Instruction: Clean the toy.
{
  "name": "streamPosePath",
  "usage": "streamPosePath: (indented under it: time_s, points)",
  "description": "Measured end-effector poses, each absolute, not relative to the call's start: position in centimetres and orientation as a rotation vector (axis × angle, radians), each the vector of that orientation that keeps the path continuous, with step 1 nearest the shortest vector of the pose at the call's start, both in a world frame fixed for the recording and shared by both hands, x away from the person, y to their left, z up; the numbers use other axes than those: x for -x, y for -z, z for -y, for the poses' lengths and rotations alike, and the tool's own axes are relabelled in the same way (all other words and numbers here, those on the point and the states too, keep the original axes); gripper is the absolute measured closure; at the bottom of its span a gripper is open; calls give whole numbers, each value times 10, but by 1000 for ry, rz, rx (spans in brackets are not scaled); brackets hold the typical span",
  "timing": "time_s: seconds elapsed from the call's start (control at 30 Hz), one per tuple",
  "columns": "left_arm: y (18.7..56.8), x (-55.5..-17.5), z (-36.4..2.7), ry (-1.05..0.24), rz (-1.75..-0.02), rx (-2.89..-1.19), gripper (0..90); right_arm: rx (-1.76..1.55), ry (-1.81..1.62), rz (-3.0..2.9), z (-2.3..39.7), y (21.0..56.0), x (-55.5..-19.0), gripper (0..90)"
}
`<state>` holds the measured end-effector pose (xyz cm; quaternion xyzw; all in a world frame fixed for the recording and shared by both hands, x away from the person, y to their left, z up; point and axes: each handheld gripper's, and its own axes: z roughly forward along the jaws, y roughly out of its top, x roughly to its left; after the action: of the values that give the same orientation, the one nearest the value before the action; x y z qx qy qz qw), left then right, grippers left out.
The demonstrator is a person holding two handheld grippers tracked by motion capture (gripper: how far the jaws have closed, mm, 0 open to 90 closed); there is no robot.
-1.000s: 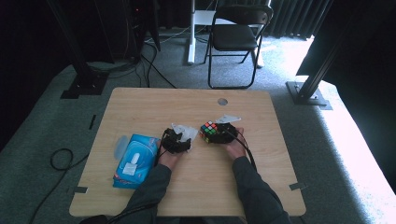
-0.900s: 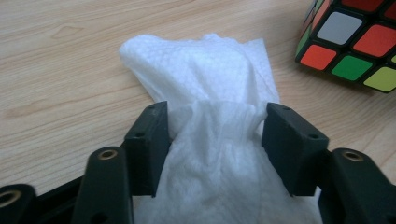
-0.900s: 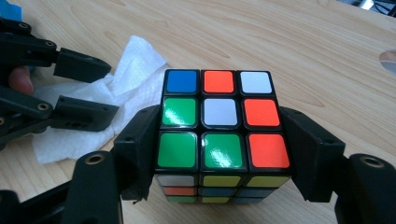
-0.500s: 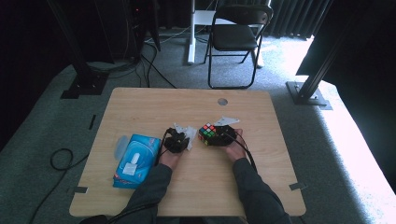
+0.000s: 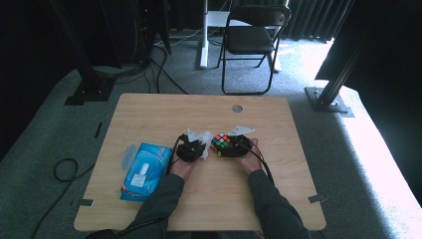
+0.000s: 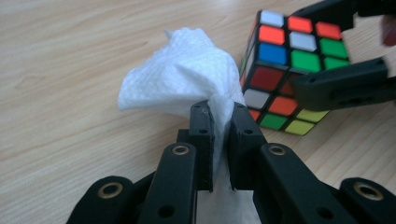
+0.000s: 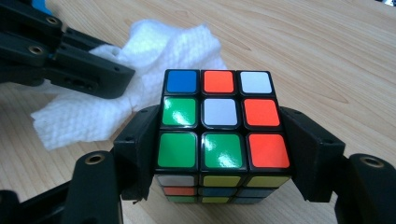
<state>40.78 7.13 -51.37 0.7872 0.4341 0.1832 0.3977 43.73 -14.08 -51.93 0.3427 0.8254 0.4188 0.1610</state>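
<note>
A scrambled colour cube [image 7: 217, 119] sits between the pads of my right gripper [image 7: 219, 126], which is shut on its left and right sides just above the table. In the high view the cube [image 5: 222, 142] is at mid-table in the right gripper [image 5: 234, 147]. My left gripper [image 6: 219, 109] has just been closing and now pinches a crumpled white tissue [image 6: 182, 70] between its pads. The tissue's free end billows up next to the cube [image 6: 294, 56]. From above, the left gripper [image 5: 191, 147] and tissue [image 5: 198, 135] are just left of the cube.
A blue tissue packet [image 5: 144, 169] lies on the wooden table [image 5: 149, 114] to the left of my left hand. There is a round hole [image 5: 237, 108] near the table's far edge. A folding chair [image 5: 254, 40] stands beyond the table.
The left gripper has shifted slightly toward the cube, with the tissue at its tip. The right hand and the cube have stayed put.
</note>
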Motion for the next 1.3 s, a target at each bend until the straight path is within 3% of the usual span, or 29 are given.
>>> streamPosePath:
  time_s: [0.7, 1.3]
  points:
    - [499, -410, -77, -471, -1062, -1943, 823, -863, -1253, -2395, 134, 513, -427, 341]
    - [492, -415, -84, -373, -1033, -1901, 823, -783, -1275, -2438, 129, 512, -422, 341]
